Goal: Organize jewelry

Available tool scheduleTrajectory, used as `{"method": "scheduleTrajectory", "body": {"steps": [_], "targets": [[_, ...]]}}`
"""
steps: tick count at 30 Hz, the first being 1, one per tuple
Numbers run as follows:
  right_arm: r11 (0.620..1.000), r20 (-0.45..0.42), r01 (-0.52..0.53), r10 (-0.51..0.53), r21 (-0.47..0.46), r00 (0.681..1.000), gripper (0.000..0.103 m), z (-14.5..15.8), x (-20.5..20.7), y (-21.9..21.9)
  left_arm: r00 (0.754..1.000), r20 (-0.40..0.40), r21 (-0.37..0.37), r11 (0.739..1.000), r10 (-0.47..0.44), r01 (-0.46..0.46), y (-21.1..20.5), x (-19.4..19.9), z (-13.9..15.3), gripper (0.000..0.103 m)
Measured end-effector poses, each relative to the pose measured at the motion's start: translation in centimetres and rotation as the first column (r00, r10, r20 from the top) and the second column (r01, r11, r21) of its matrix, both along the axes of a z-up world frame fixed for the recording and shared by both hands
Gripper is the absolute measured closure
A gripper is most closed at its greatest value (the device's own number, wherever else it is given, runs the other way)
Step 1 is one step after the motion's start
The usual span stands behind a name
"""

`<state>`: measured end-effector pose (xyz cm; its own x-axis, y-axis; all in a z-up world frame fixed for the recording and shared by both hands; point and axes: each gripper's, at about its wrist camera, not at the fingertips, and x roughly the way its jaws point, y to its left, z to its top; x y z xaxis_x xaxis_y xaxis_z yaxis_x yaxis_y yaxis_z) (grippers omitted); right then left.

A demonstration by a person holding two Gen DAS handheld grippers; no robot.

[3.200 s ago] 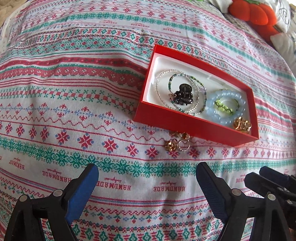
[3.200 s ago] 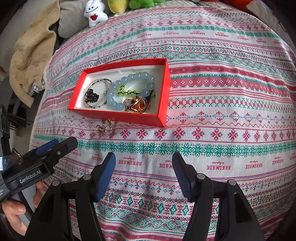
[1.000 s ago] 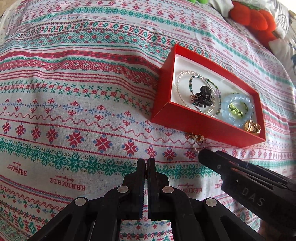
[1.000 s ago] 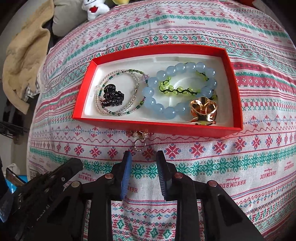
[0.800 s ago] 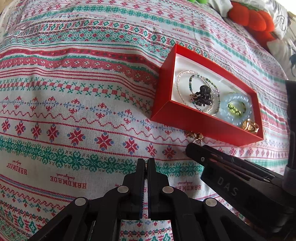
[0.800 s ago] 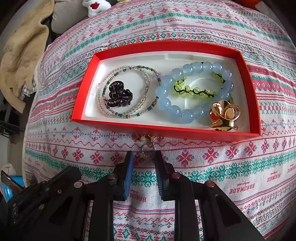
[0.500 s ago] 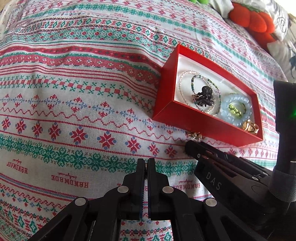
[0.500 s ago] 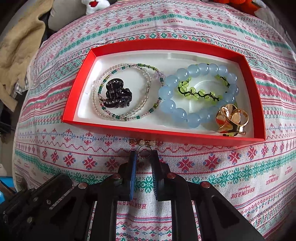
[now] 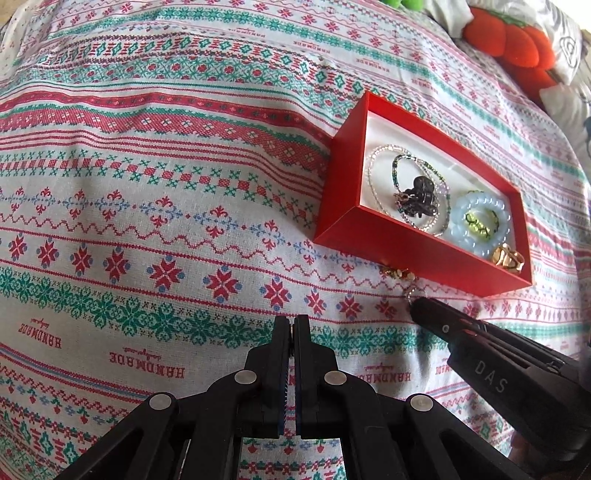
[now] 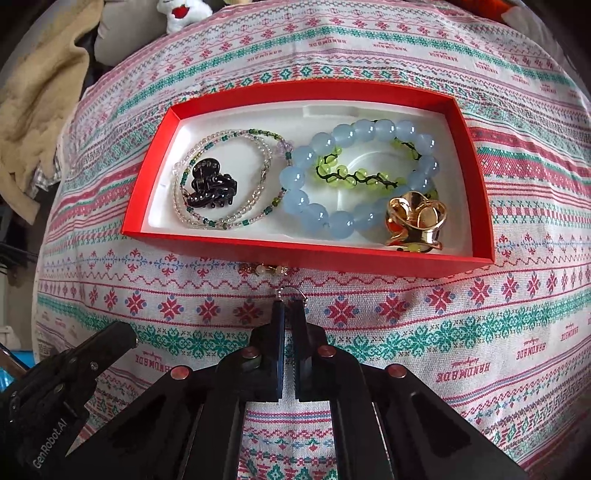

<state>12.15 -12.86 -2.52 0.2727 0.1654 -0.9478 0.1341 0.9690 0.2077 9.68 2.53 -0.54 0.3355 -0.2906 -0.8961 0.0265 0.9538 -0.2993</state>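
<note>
A red box (image 10: 306,254) with a white lining sits on the patterned cloth. It holds a blue bead bracelet (image 10: 306,173), a green bead bracelet (image 10: 354,177), a gold clip (image 10: 413,221), a black claw clip (image 10: 210,184) and a thin beaded strand (image 10: 258,203). A small gold and silver earring (image 10: 291,291) lies on the cloth against the box's front wall. My right gripper (image 10: 290,304) has its jaws closing, the tips pinching the earring's silver hoop. My left gripper (image 9: 293,321) hangs shut on nothing, left of the box (image 9: 406,247) and of the right gripper (image 9: 417,306).
Patterned cloth (image 9: 147,221) spreads wide to the left of the box. Red plush toys (image 9: 509,40) lie at the far right. A beige blanket (image 10: 40,103) and a white plush toy (image 10: 181,13) lie at the cloth's far left edge.
The right gripper's jaws have closed from a narrow gap onto the earring's hoop, and it has edged towards the box. The left gripper has stayed shut and still.
</note>
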Motion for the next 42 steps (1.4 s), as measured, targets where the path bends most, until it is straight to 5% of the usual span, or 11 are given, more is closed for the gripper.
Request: {"method": "scheduleTrajectory", "body": {"steps": [3, 7, 15, 20, 25, 27, 42], "targets": [[1.000, -0.009, 0.022, -0.022, 0.018, 1.000, 0.097, 0.3, 0.0, -0.6, 1.000, 0.001, -0.001, 1.000, 0.000, 0.000, 0.0, 0.1, 0.0, 0.103], [1.000, -0.007, 0.029, -0.029, 0.009, 1.000, 0.073, 0.6, 0.0, -0.6, 1.000, -0.002, 0.001, 1.000, -0.003, 0.003, 0.1, 0.3, 0.0, 0.103], [0.997, -0.006, -0.011, 0.011, -0.082, 1.000, 0.071, -0.8, 1.0, 1.1, 1.000, -0.006, 0.003, 1.000, -0.009, 0.009, 0.4, 0.6, -0.3, 0.103], [0.981, 0.019, -0.065, 0.069, -0.184, 0.997, 0.083, -1.0, 0.9, 2.6, 1.000, -0.011, 0.009, 1.000, -0.015, 0.015, 0.0, 0.5, -0.8, 0.103], [0.986, 0.017, -0.069, 0.072, -0.154, 0.997, 0.086, -0.8, 1.0, 2.1, 1.000, -0.004, 0.009, 1.000, -0.014, 0.014, -0.3, 0.5, -0.7, 0.103], [0.990, 0.010, -0.070, 0.071, -0.123, 0.997, 0.101, -0.5, 0.6, 1.5, 1.000, -0.001, 0.009, 1.000, -0.014, 0.014, -0.2, 0.6, -0.6, 0.103], [0.996, 0.039, -0.091, 0.091, -0.006, 0.995, 0.103, 2.1, -1.5, -1.3, 1.000, 0.013, 0.017, 1.000, -0.026, 0.026, -1.0, 1.0, -0.2, 0.103]]}}
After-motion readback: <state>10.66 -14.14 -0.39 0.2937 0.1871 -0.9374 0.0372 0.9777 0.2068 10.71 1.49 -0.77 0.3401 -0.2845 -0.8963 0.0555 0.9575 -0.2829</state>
